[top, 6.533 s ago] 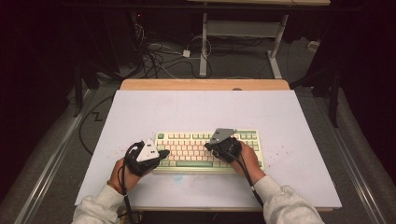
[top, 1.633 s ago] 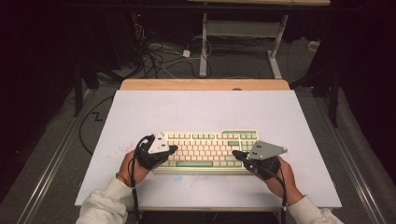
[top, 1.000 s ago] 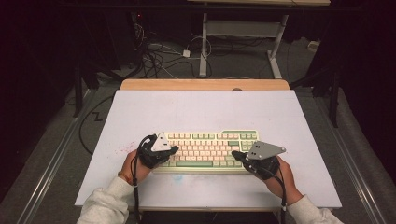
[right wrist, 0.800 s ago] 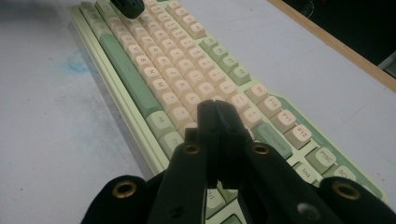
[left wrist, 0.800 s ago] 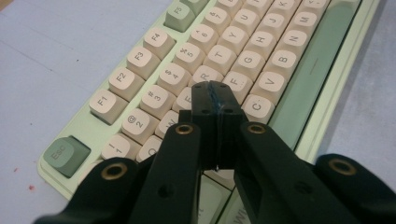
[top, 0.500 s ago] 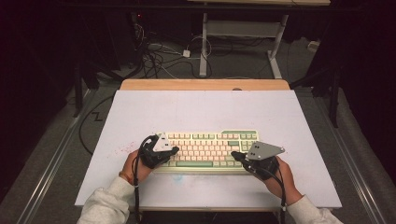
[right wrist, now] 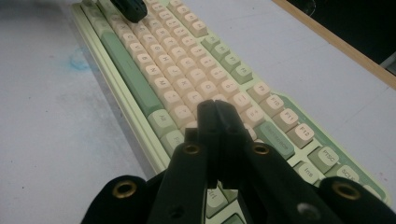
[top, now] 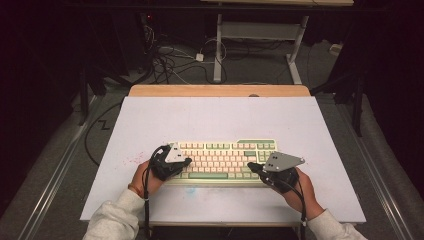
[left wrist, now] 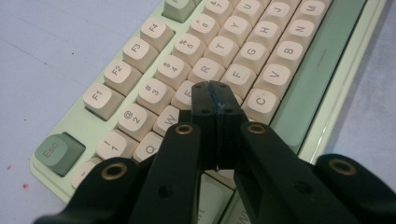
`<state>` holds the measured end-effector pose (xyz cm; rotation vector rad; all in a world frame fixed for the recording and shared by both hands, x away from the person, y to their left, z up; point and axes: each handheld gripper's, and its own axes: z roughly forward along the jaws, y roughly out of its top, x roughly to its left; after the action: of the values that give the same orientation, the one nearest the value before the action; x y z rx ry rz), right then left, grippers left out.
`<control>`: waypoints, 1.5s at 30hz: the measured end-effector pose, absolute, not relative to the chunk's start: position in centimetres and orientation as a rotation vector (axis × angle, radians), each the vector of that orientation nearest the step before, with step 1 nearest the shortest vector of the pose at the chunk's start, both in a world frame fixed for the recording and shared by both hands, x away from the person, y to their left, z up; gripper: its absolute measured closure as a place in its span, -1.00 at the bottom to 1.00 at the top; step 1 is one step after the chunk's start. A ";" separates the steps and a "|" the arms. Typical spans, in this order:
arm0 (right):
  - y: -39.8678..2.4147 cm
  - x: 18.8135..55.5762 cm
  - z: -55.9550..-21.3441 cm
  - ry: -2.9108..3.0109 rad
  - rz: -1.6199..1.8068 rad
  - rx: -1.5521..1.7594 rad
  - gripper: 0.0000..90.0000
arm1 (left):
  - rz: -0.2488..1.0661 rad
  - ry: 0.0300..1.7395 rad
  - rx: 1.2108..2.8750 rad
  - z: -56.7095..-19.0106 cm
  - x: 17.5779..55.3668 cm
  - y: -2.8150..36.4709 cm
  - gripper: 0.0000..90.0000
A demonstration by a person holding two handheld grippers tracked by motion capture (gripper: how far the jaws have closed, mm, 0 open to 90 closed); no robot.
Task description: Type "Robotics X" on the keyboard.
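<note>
A cream and green keyboard [top: 225, 150] lies on the white table top, near the front edge. My left gripper [top: 187, 161] is shut, and its tip rests over the keyboard's left part. In the left gripper view the joined jaws [left wrist: 215, 95] sit on the keys around D, between E and C. My right gripper [top: 251, 166] is shut too, with its tip over the keyboard's right part. The right gripper view shows its jaws [right wrist: 212, 109] pressed together above the keys near the enter key [right wrist: 275, 135]. Nothing is held by either gripper.
The white table top [top: 215, 115] has a wooden strip [top: 220, 90] along its far edge. Faint red specks [top: 131, 161] and a blue smudge [top: 191, 190] mark the surface near the keyboard. Cables and a stand's legs [top: 220, 45] lie on the floor beyond.
Since 6.5 s ago the right gripper has moved from the keyboard's middle to its right end, and the left gripper has shifted slightly right. Over the last second both hands stay still.
</note>
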<state>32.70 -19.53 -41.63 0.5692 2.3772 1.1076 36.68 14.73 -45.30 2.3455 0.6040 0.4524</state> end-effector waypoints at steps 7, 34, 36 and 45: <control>-19.6 32.7 -41.6 2.375 1.107 0.568 1.00 | 0.451 0.607 2.361 -45.5 36.8 14.7 0.94; -19.8 32.6 -41.3 2.366 1.114 0.572 1.00 | 0.514 0.568 2.277 -43.4 35.6 15.1 0.94; -19.8 32.6 -41.3 2.366 1.114 0.571 1.00 | 0.519 0.565 2.274 -43.3 35.5 15.1 0.94; -19.8 32.7 -41.2 2.363 1.114 0.574 1.00 | 0.528 0.558 2.249 -43.0 35.2 15.4 0.94</control>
<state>32.66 -19.82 -41.24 0.5737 2.3634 1.1144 35.23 15.38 -43.02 2.2490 0.5576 0.5284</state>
